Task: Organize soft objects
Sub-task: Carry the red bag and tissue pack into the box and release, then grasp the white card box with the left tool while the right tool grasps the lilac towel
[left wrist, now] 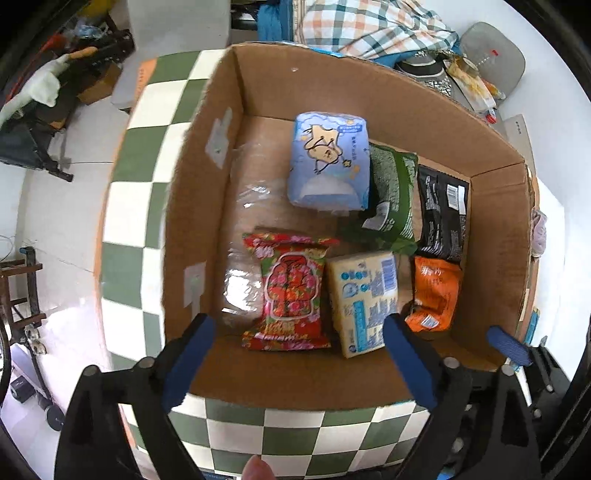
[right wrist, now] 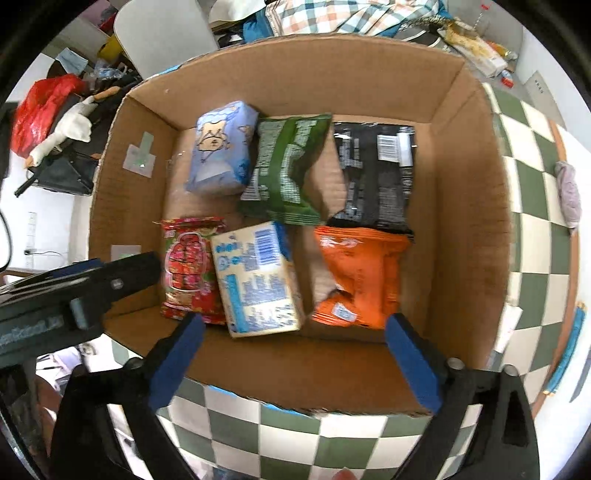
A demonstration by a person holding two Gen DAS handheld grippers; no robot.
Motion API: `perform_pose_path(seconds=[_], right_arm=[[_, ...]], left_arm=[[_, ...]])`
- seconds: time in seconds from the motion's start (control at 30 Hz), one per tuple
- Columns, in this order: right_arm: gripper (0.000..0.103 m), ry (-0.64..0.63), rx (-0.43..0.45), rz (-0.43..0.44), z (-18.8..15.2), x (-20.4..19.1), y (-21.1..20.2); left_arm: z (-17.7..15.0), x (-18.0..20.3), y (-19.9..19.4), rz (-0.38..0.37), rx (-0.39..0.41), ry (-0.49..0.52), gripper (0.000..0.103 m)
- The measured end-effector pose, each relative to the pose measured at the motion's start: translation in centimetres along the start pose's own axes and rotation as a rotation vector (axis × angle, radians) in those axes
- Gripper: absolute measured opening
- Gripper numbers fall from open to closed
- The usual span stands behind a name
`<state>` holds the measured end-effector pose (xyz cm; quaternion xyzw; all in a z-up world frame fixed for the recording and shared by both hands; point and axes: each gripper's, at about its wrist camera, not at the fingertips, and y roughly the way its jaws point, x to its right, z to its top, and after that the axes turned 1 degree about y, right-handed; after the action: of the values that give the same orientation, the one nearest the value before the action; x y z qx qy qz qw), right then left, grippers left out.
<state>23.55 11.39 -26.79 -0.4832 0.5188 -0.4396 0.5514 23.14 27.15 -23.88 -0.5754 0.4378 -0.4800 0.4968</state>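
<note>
An open cardboard box [left wrist: 369, 380] [right wrist: 465, 221] stands on a green-and-white checkered table. Inside lie a light blue tissue pack [left wrist: 328, 162] [right wrist: 221, 147], a green bag [left wrist: 393, 192] [right wrist: 288, 166], a black bag [left wrist: 443, 214] [right wrist: 376, 173], an orange bag [left wrist: 434, 291] [right wrist: 362, 273], a red floral packet [left wrist: 291, 291] [right wrist: 188, 269] and a beige-and-blue pack [left wrist: 365, 299] [right wrist: 255, 277]. My left gripper [left wrist: 299, 354] is open and empty above the box's near wall. My right gripper [right wrist: 295, 354] is open and empty there too. The left gripper's body [right wrist: 74, 288] shows at the left in the right wrist view.
The checkered table [left wrist: 288, 435] [right wrist: 295, 435] carries a small grey-purple soft thing [right wrist: 567, 192] to the right of the box. Behind the box lie a plaid cloth [left wrist: 369, 26] and clutter. The floor at the left holds bags and a white cloth [left wrist: 40, 88].
</note>
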Motion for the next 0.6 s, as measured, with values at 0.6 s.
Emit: perform_pose_path(seconds=[0.6], right_arm=[[0.103,-0.038,0.160,-0.090,-5.0,1.3,-6.8]], left_arm=[[-6.8,1.7,-6.6,0.026,0.232,0.003,0.098]])
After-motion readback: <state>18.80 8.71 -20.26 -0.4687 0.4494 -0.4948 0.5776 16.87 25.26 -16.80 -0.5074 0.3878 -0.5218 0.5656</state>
